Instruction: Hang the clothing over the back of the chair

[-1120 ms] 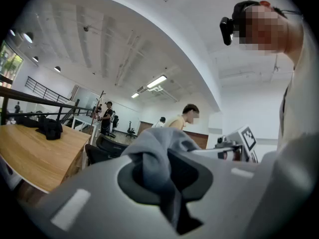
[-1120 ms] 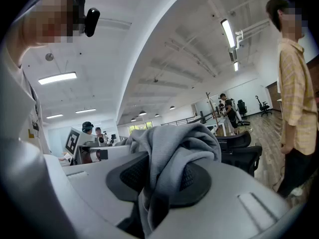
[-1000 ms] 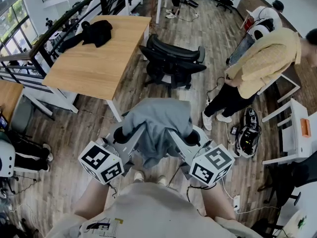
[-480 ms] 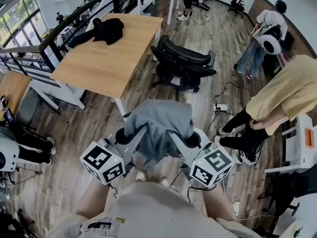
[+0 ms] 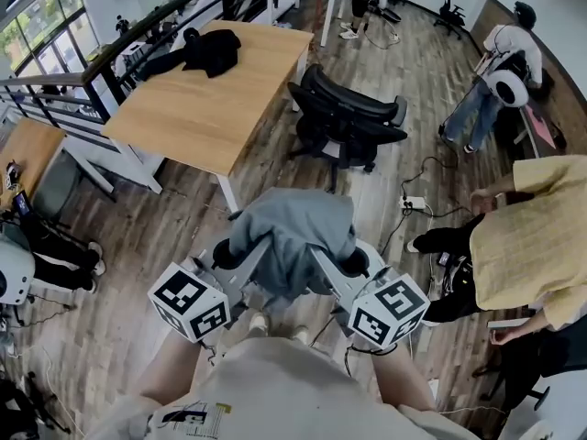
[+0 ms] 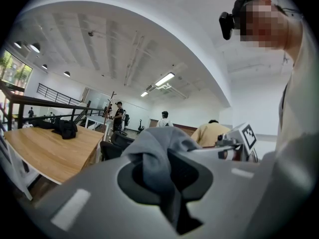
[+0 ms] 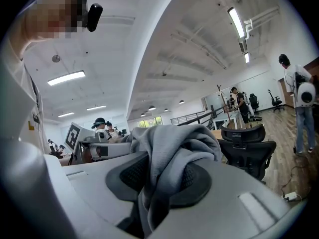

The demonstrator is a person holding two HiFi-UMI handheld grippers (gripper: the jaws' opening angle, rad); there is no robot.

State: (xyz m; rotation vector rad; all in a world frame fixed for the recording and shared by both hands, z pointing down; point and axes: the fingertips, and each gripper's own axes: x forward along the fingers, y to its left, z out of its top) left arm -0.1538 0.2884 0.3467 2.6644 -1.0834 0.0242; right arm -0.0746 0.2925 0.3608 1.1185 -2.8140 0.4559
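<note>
The grey garment [image 5: 293, 232] is in the air in front of the person, bunched into a hump between the two claws and not touching the chair [image 5: 350, 117]. The left claw [image 5: 223, 251] is pinched narrow on a fold at the garment's left side. In the left gripper view the cloth runs down through the dark pads. The right claw [image 5: 355, 262] is closed the same way on a thicker roll of cloth at the right side, so its jaws stand a little wider. Both point roughly level and forward.

The chair stands ahead of the claws, beyond the garment and well apart from it, a little to the right of the line straight out from the person. Its backrest runs crosswise, roughly parallel to the line between the two claws, with a slight skew. The right claw looks somewhat nearer to it, and in the right gripper view the backrest shows just right of the cloth. By my reading the garment has yet to be carried forward and raised over the top edge of the backrest, with its held span kept along that edge.

Count: two claws, one grey garment and one black chair close ahead. One wooden counter [image 5: 197, 117] stands to the left with one dark garment [image 5: 211, 51] on it. At least three other people stand around the edges.
</note>
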